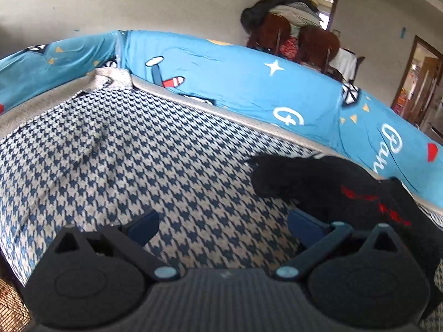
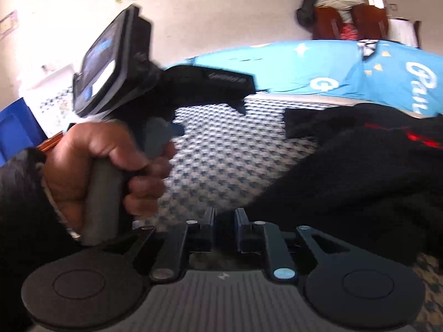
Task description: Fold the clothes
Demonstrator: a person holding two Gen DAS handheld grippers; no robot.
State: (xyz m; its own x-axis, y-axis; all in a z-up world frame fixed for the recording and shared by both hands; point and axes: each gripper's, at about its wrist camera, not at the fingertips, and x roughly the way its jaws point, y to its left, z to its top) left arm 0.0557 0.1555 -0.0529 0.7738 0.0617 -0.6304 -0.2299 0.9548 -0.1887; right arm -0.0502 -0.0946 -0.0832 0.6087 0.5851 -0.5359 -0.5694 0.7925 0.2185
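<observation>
While my left gripper hangs just above the bed, its two blue-tipped fingers are spread wide with nothing between them. Beneath it lies a blue and cream houndstooth blanket. My right gripper has its fingers drawn close together at the near edge of a black garment; a fold of dark cloth seems to sit between them, but motion blur keeps me from telling whether it is truly pinched.

From the right wrist view, my left hand wraps the grey handle of the left gripper, with a dark sleeve at the wrist. A small screen is mounted on top of that tool.

The black garment, marked with red print, lies rumpled on the houndstooth blanket, to the right of my left gripper and touching its right finger. One end of it stretches toward the blanket's far edge.

Beyond the blanket's pale border runs a bright blue sheet printed with white stars, letters and a cartoon plane. Farther off, wooden chairs piled with clothes stand against a cream wall, and a doorway opens at the far right.
</observation>
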